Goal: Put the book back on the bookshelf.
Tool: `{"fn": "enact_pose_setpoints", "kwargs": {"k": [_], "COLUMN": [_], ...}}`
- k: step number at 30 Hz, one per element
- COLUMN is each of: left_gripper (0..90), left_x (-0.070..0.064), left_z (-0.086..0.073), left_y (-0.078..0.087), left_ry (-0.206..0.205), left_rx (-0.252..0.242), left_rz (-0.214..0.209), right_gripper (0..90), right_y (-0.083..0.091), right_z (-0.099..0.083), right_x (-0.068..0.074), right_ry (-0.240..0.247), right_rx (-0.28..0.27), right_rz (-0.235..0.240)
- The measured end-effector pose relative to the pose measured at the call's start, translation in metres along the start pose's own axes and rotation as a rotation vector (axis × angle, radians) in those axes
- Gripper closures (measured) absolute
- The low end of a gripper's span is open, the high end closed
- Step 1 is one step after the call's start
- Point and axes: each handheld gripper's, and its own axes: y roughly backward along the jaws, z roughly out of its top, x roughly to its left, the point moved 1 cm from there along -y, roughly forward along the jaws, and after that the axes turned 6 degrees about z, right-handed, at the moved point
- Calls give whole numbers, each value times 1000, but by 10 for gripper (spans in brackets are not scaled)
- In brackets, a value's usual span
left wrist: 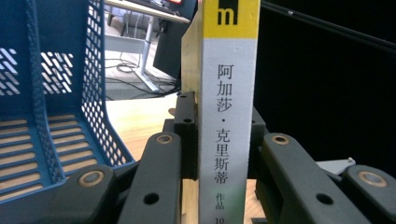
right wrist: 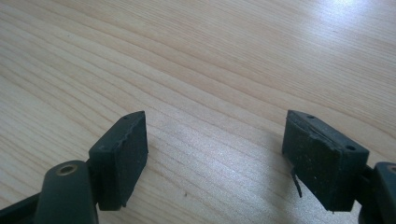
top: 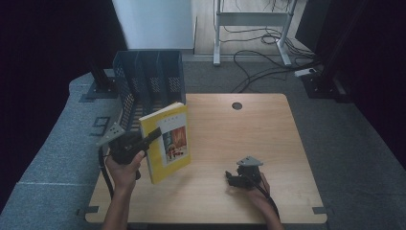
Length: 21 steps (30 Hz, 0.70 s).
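Note:
A yellow-covered book [top: 167,141] with a picture on its front is held up off the wooden table [top: 268,143], tilted, at the left. My left gripper [top: 152,136] is shut on its spine side; in the left gripper view the white and yellow spine [left wrist: 229,116] stands upright between the two black jaws. A dark blue mesh file rack [top: 149,79] stands just beyond the book at the table's back left. My right gripper [top: 233,177] rests low over the table near the front right, open, with bare wood between its pads [right wrist: 122,156].
A round cable hole [top: 237,106] sits near the table's far edge. Beyond the table are desk legs, a power strip and loose cables [top: 268,62] on grey carpet. Black curtains close off both sides.

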Motion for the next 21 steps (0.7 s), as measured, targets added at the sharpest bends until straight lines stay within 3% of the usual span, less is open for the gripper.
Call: {"fn": "enact_pose_setpoints", "kwargs": {"k": [16, 21], "left_gripper": [757, 757], "left_x": [9, 12], "left_z": [5, 7], "left_y": [0, -1], "left_ry": [8, 18], "left_rx": [-24, -26], "left_rz": [39, 34], "right_gripper": [218, 218], "right_y": [0, 0], "right_z": [0, 0], "right_x": [0, 0], "right_ry": [4, 4], "right_rx": [1, 1], "right_rz": [-2, -3]}}
